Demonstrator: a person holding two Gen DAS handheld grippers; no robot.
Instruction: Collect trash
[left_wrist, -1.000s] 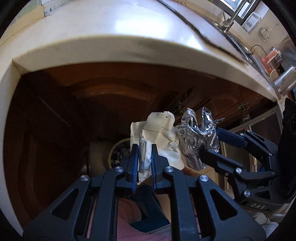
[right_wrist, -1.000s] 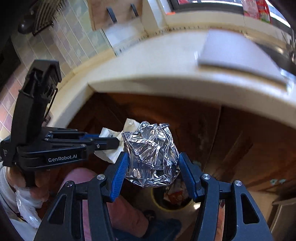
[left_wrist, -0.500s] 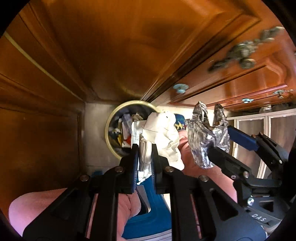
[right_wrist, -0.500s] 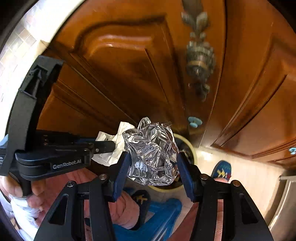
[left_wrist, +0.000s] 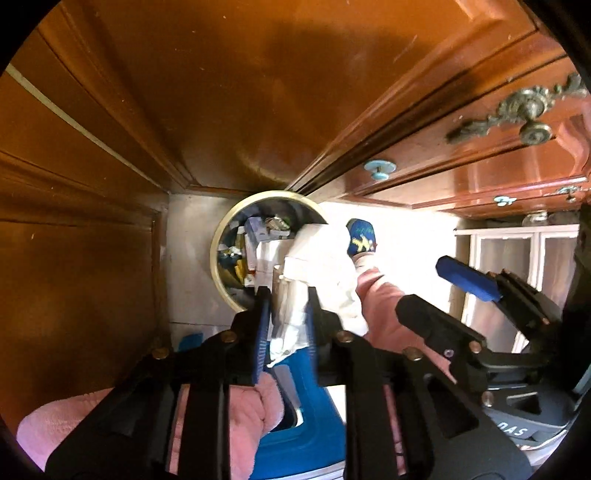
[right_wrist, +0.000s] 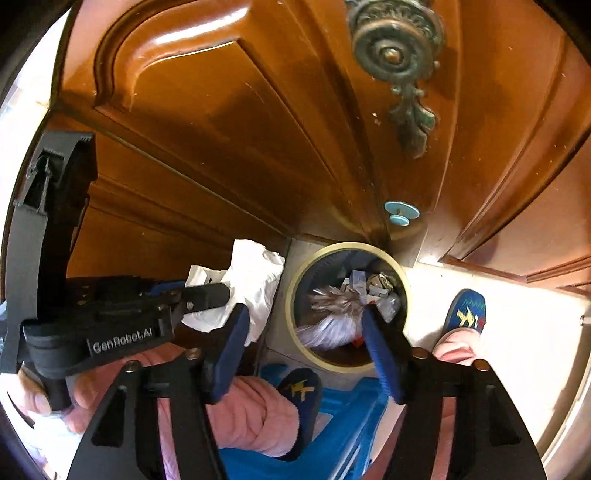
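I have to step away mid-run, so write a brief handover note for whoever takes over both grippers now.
Right gripper: open, jaws have just been opening; nothing between them. The foil ball, blurred, is in the bin mouth, apparently dropping.
Left gripper: jaws have just been opening too, but the crumpled white paper sits between the pads; whether they grip it is unclear. It hangs at the bin's rim.
Done: foil released.
Left: drop the paper into the bin.

The bin (right_wrist: 301, 275) mouth lies open from above, though trash (right_wrist: 334, 314) fills it near the rim. Cabinet doors (right_wrist: 229, 122) close in behind and left; a slipper (right_wrist: 466, 312) stands right, with bare floor (right_wrist: 528, 332) beyond
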